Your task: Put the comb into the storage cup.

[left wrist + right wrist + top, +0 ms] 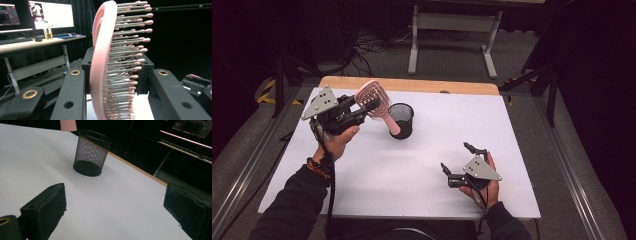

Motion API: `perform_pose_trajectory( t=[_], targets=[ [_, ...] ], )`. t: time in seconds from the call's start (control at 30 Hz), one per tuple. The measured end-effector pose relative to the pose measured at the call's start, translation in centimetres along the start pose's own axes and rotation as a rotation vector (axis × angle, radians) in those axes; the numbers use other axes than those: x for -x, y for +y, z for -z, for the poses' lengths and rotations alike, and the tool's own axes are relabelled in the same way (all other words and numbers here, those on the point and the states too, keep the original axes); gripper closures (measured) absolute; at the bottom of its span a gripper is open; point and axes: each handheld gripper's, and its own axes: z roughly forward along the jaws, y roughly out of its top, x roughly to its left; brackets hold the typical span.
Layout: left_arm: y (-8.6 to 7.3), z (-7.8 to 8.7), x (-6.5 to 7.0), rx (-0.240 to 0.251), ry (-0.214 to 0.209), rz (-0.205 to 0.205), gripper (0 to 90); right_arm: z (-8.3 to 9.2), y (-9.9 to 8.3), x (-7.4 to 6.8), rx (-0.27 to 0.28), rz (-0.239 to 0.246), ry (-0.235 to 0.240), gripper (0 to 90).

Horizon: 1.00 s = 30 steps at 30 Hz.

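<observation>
left tongs (371, 105) clamped on the head of a pink hairbrush (374, 99), held above the bench (422, 150) at its far left. brush handle slants down toward the black mesh cup (401, 120); its tip lies in front of the cup's rim, whether inside i cannot tell. in the left gripper view the brush (102, 75) stands edge-on between the jaws, bristles pointing right. right tongs (462, 162) rest low on the near right of the bench, jaws wide apart, nothing between them. right gripper view looks across the white surface at the cup (91, 152), upright, well apart from those tongs.
</observation>
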Motion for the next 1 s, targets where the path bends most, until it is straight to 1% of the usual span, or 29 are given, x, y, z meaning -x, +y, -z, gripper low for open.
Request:
perform_pose_trajectory(
  t=[0.27, 0.47, 0.57, 0.6, 0.67, 0.83, 0.9, 1.0],
  targets=[
    [1.4, -1.0, -0.1, 0.004, -0.001, -0.019, 62.9, 0.0, -0.1, 0.0, 0.001, 0.004, -0.005, 6.1],
    [2.2, -1.5, -0.3, 0.006, 0.003, -0.025, 62.9, -0.1, -0.1, -0.1, -0.001, 0.007, 0.005, 6.1],
    [2.6, -1.8, -0.3, 0.005, 0.007, -0.049, 62.9, 0.0, -0.1, -0.1, 0.002, 0.006, 0.007, 6.1],
    [2.7, -1.9, -0.3, 0.008, 0.012, -0.053, 62.9, 0.0, -0.1, -0.1, 0.002, 0.006, 0.008, 6.1],
    [2.9, -2.1, -0.4, 0.009, 0.008, -0.052, 62.9, 0.0, -0.1, -0.1, 0.003, 0.006, 0.009, 6.1],
    [3.2, -2.6, -0.6, 0.002, 0.012, -0.066, 62.9, -0.1, -0.1, -0.1, -0.001, 0.010, 0.008, 6.1],
    [3.5, -2.9, -0.8, -0.004, 0.013, -0.065, 62.9, -0.1, -0.1, -0.1, -0.003, 0.007, 0.012, 6.0],
    [3.8, -3.4, -1.0, -0.010, 0.022, -0.072, 62.9, -0.1, -0.1, -0.2, -0.006, 0.012, 0.013, 6.1]
  ],
)
